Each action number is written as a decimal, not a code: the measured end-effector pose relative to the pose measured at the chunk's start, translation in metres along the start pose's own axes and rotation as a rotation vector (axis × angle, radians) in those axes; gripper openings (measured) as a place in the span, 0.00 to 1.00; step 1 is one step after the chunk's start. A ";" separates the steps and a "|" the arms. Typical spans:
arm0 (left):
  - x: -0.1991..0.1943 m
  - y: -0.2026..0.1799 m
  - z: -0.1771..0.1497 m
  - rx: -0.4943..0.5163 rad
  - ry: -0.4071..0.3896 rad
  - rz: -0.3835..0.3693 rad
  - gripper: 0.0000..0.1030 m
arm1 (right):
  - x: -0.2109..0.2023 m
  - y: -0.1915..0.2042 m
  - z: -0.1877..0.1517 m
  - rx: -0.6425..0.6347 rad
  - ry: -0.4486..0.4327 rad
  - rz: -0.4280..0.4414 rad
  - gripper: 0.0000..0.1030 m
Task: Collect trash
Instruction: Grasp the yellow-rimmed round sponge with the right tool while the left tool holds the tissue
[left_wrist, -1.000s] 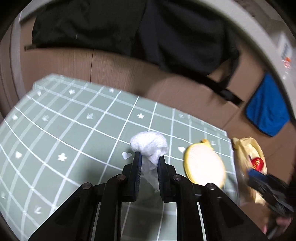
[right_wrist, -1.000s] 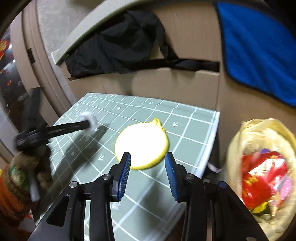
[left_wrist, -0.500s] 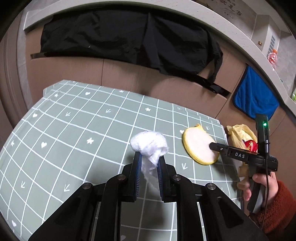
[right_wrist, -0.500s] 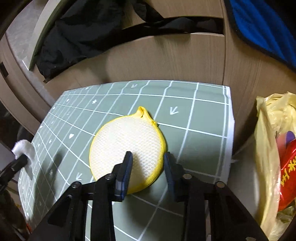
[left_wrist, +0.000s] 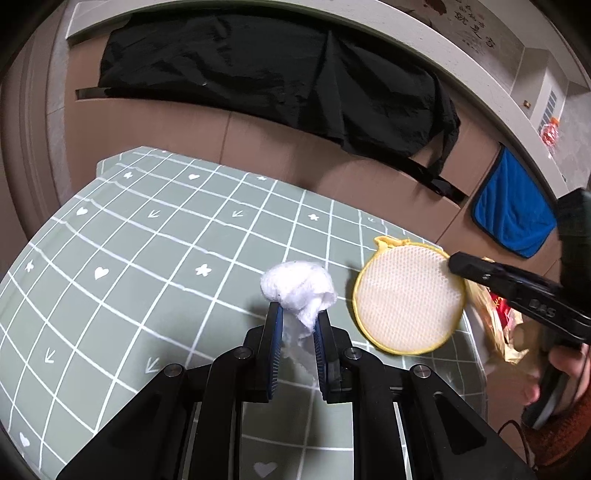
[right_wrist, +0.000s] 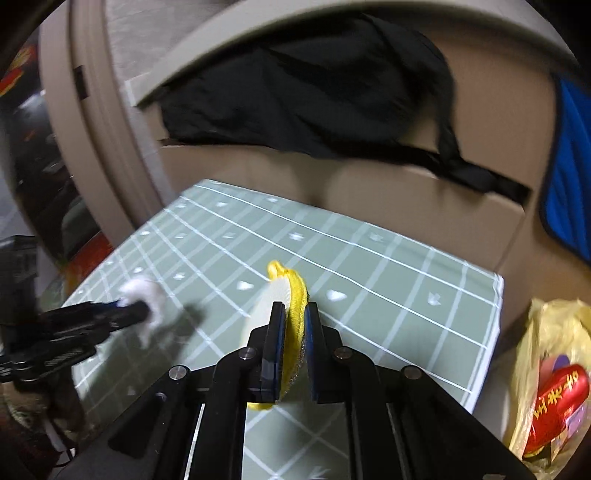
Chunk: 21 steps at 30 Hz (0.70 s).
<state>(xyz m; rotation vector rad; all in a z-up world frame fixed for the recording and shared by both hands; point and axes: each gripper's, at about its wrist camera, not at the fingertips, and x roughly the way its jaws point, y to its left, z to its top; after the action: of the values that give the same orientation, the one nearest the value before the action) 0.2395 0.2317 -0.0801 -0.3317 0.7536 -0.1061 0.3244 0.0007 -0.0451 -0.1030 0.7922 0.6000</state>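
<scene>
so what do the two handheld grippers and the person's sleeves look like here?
Both are black plastic linkage grippers with silver pivot screws and ribbed blue pads on the inner faces of the fingers. The left gripper and right gripper match. The right one's side carries pale "DAS" lettering in the left wrist view, and a thin black cable hangs below its handle. The right sleeve is rust-orange knit; the left cuff is too blurred to tell.

Both wrist views are dim and indoor, with soft light from above leaving the green grid mat evenly lit and dark vignetting at every corner. Fisheye bending curves the grid lines and the pale ledge across the top of the frame. The left wrist view is fairly sharp at centre, though its right edge smears; the right wrist view is motion-blurred throughout, and the white wad casts a soft shadow to its lower right
</scene>
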 end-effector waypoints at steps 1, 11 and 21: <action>-0.001 0.003 -0.001 -0.005 0.000 0.003 0.17 | -0.002 0.008 0.001 -0.019 -0.002 0.014 0.09; -0.014 0.035 -0.009 -0.078 0.003 0.041 0.17 | 0.003 0.051 -0.008 -0.134 0.002 0.028 0.14; -0.015 0.019 -0.014 -0.039 0.019 0.036 0.17 | 0.045 0.031 -0.024 -0.029 0.097 0.061 0.19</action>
<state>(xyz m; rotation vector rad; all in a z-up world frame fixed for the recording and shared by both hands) 0.2186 0.2486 -0.0867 -0.3547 0.7815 -0.0603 0.3167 0.0404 -0.0895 -0.1356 0.8828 0.6683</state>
